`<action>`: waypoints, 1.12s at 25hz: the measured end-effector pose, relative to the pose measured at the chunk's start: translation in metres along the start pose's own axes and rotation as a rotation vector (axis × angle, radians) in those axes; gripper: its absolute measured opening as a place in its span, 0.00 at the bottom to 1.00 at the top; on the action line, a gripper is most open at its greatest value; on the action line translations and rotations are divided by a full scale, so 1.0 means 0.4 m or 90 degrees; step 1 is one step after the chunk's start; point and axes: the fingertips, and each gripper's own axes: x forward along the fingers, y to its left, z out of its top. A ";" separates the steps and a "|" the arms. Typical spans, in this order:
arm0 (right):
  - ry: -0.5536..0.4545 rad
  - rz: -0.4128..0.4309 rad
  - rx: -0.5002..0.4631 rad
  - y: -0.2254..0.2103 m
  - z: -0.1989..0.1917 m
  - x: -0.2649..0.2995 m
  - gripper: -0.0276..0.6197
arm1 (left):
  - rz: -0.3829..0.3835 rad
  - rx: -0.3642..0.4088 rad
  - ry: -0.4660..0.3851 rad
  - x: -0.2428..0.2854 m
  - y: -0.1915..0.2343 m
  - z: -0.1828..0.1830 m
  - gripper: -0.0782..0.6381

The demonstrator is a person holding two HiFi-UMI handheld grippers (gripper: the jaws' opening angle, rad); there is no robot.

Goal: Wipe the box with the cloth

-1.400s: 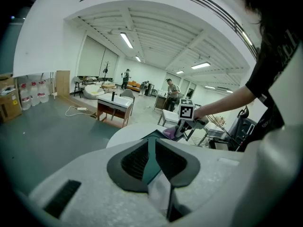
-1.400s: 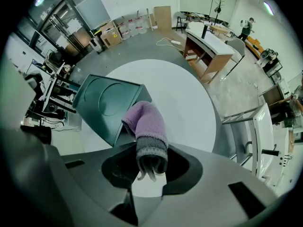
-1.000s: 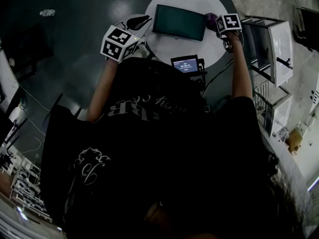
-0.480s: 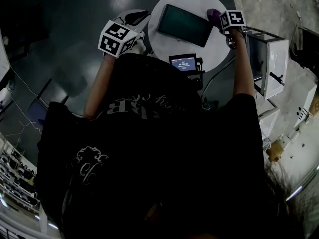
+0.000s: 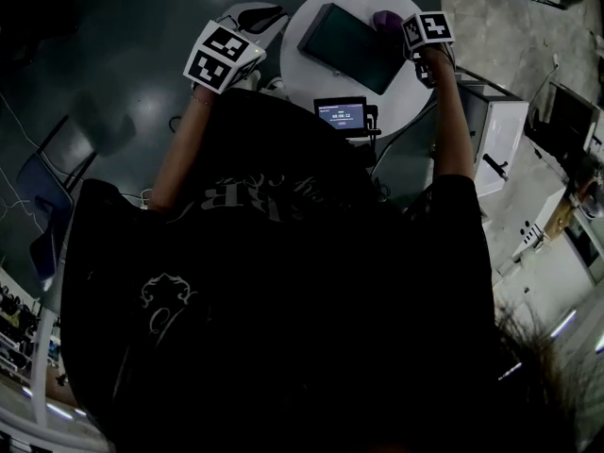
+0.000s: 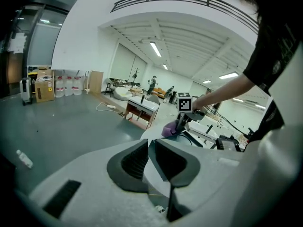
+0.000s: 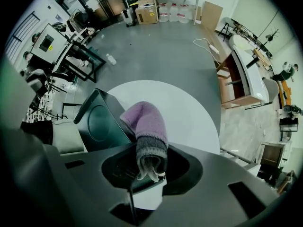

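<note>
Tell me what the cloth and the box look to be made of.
The cloth looks like soft knit or fleece, matte purple with a grey ribbed band: fuzzy surface, limp fold. The box looks like dark, smooth, slightly glossy plastic, judging by its rounded moulded edge; painted metal isn't excluded.

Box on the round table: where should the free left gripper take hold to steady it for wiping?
Probably the left short edge of the box, coming from the left gripper's side. It lies flat on the table, too broad across the top but thin at its edge. The right gripper holds the cloth at its far right corner, so that end is taken.
</note>
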 end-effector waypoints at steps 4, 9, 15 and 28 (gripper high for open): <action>0.008 0.000 -0.064 0.040 0.048 0.000 0.20 | 0.021 -0.031 -0.032 -0.018 0.005 -0.006 0.19; 0.007 0.007 -0.119 0.150 0.133 -0.060 0.20 | 0.052 -0.049 -0.055 -0.113 0.031 0.032 0.19; 0.001 0.002 -0.200 0.230 0.209 -0.088 0.20 | 0.087 -0.067 -0.073 -0.165 0.024 0.017 0.19; 0.006 -0.028 -0.341 0.375 0.292 -0.100 0.20 | 0.108 -0.075 -0.097 -0.224 -0.005 0.008 0.19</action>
